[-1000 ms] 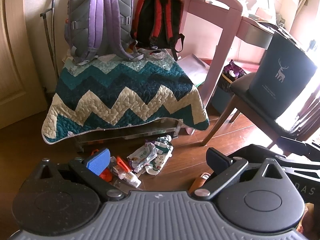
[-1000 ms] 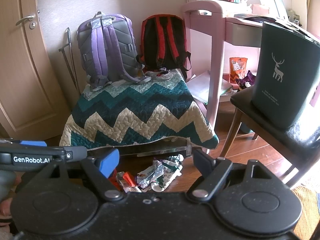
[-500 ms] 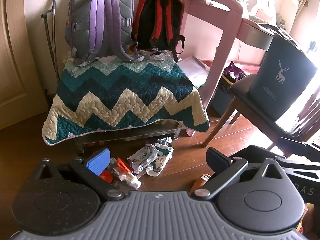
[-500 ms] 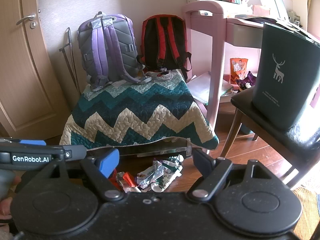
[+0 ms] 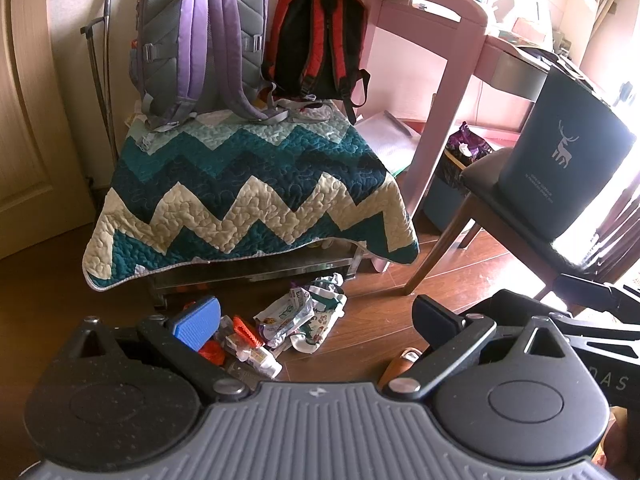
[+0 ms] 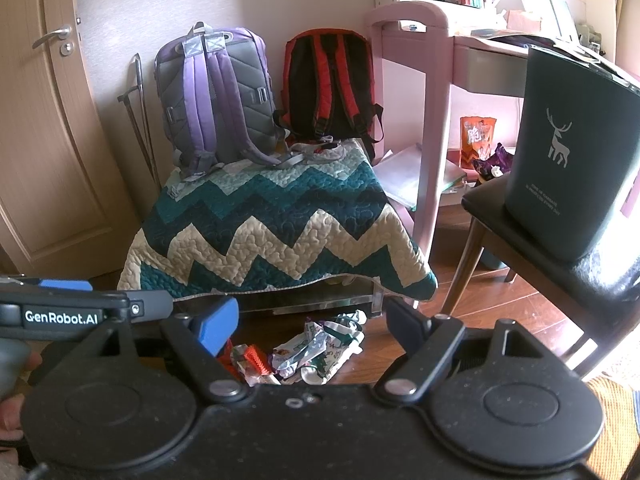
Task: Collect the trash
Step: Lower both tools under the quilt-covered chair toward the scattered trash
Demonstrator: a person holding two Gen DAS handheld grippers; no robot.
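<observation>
On the floor below the quilt (image 5: 248,184) lies the trash (image 5: 296,320). Both grippers, left (image 5: 316,316) and right (image 6: 312,326), hover level above it side by side, fingers spread wide, holding nothing.

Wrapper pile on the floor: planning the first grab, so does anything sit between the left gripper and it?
Nothing visible does. The left gripper is open, with the wrapper pile on bare floor directly ahead.

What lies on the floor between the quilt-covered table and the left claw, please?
A pile of wrappers lies there on the wooden floor, clearest in the left wrist view.
</observation>
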